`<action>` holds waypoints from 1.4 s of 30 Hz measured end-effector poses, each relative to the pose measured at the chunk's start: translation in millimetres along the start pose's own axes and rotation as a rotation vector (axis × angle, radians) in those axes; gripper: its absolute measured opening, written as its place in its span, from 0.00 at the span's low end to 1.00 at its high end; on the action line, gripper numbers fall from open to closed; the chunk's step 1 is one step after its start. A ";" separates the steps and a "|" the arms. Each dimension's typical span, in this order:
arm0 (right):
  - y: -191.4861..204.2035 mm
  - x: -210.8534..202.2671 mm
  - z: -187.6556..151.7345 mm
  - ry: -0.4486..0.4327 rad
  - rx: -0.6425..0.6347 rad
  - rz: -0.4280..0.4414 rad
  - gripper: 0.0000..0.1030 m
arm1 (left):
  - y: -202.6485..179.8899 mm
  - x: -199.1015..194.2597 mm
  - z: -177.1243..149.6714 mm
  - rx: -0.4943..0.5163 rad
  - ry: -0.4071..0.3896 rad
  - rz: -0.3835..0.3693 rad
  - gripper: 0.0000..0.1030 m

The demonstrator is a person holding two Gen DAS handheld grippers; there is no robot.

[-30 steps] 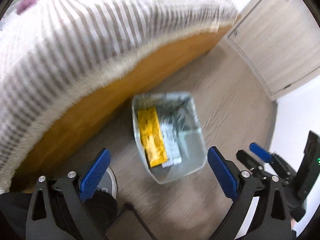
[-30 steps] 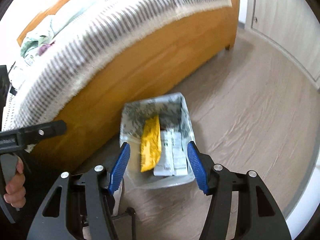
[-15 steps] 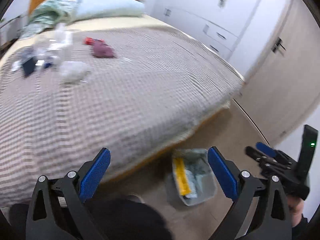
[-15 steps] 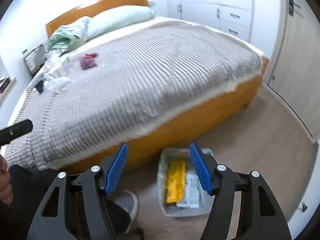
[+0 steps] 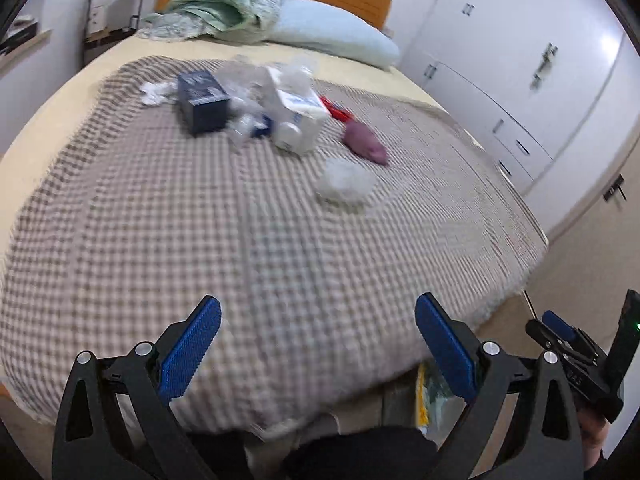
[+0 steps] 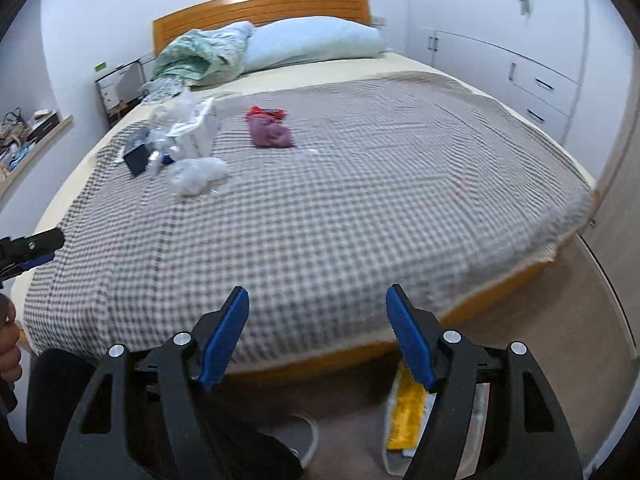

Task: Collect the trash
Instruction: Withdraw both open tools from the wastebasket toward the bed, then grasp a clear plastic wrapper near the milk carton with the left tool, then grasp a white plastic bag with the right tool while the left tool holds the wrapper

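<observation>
While both grippers are hovering level over the near edge of the bed [image 6: 360, 208], the left gripper [image 5: 318, 346] is holding its jaws wide with nothing between them, and the right gripper [image 6: 318, 338] is keeping its jaws somewhat narrower, also gripping nothing. Below the right gripper, a bin [image 6: 478, 412] is sitting on the floor with a yellow packet [image 6: 406, 416] lying lengthwise in it. Farther up the checked blanket [image 5: 200, 240], the trash is lying clustered: a crumpled clear bag [image 5: 346, 180], a purple wad [image 5: 366, 142], a red wrapper [image 6: 266, 112], a white carton [image 5: 298, 114] pointing its long axis toward the grippers, and a dark box [image 5: 202, 100].
</observation>
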State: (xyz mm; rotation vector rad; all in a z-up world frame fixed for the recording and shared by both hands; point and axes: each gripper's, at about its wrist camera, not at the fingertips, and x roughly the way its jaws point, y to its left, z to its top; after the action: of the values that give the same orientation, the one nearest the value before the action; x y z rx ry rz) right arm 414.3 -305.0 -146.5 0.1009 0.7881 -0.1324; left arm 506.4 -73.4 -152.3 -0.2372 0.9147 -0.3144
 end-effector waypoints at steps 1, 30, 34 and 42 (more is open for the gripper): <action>10.1 5.1 5.4 0.000 -0.013 0.010 0.66 | 7.1 3.0 5.6 -0.003 -0.010 0.004 0.92; 107.7 139.0 129.4 -0.059 -0.175 0.155 0.66 | 83.8 158.0 124.2 -0.302 -0.041 0.176 0.19; 130.4 163.4 157.3 -0.041 -0.152 0.243 0.66 | 100.7 136.8 118.3 -0.361 -0.055 0.101 0.19; 231.0 194.5 214.3 -0.081 -0.301 0.376 0.66 | 140.3 107.8 121.5 -0.464 -0.115 0.035 0.19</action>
State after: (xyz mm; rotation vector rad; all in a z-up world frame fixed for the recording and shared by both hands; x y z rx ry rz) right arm 735.9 -122.7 -125.3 -0.0423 0.6884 0.3357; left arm 688.8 25.8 -206.8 -0.6585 0.8681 -0.0509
